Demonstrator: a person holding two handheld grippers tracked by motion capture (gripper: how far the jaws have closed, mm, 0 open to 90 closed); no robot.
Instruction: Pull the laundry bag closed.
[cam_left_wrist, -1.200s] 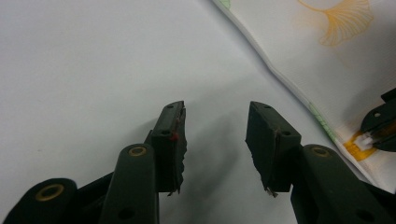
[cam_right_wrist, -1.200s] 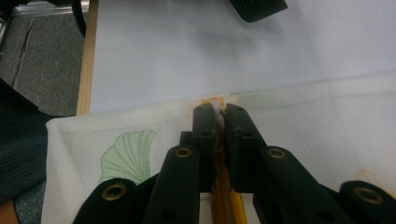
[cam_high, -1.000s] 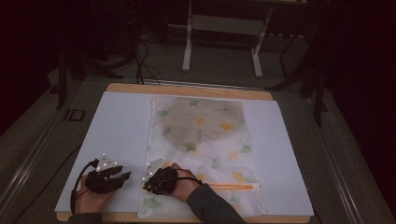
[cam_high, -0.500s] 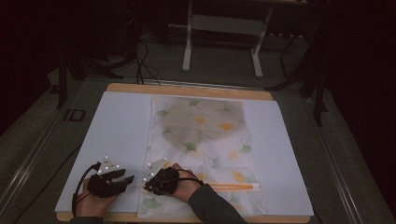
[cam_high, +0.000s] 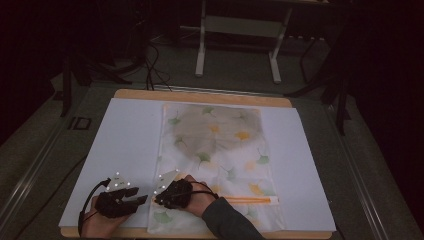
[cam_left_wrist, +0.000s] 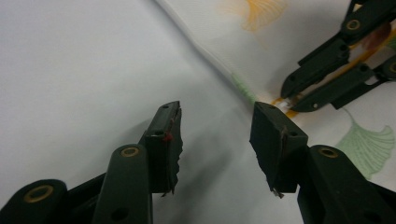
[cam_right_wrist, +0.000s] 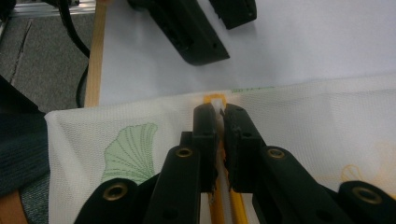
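A white mesh bag printed with ginkgo leaves lies flat on the white table cover. An orange zipper runs across its near end. My right gripper is at the zipper's left end, by the bag's left edge. In the right gripper view this gripper is shut on the white zipper pull. My left gripper rests just left of the bag with its jaws pointing at that edge. In the left gripper view it stands open over bare white cover, with the right gripper a short way ahead.
The wooden table edge borders the cover at the back, and also at the front. Bare cover stretches left of the bag and to its right. A metal frame stands on the dark floor beyond.
My left gripper has shifted slightly toward the near edge and closer to the bag's left edge. The right gripper has stayed on the zipper end.
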